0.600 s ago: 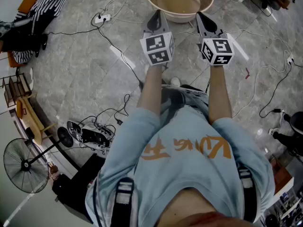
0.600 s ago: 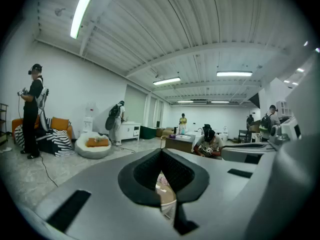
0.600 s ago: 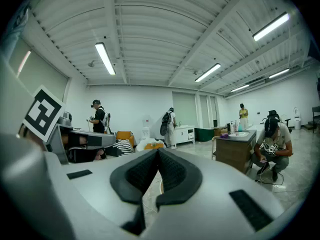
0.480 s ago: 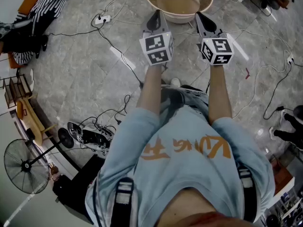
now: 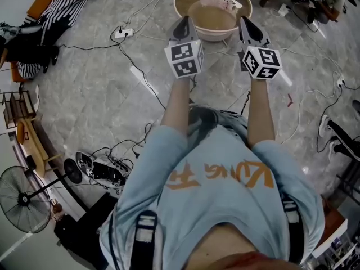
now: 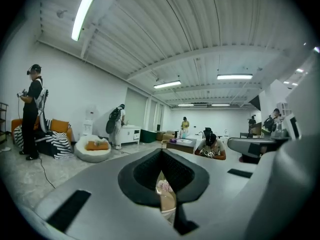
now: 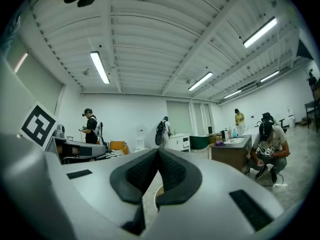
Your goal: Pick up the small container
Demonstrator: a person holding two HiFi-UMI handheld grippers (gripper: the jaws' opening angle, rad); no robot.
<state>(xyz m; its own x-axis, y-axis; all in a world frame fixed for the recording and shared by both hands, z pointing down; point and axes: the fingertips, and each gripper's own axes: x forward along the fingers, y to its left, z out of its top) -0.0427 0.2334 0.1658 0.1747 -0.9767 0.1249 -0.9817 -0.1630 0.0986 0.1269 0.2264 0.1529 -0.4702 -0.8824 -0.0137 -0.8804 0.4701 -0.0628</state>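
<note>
I am holding my left gripper (image 5: pixel 184 22) and my right gripper (image 5: pixel 248 26) side by side out ahead of me, over the grey stone floor (image 5: pixel 101 89). Both are pointing at the round tan basin (image 5: pixel 216 36) that is standing just past their tips. Both pairs of jaws are pressing together tip to tip and gripping nothing. A pale pinkish item (image 5: pixel 223 3) is lying inside the basin; I cannot tell whether it is the thing to pick up, and neither gripper is touching it.
</note>
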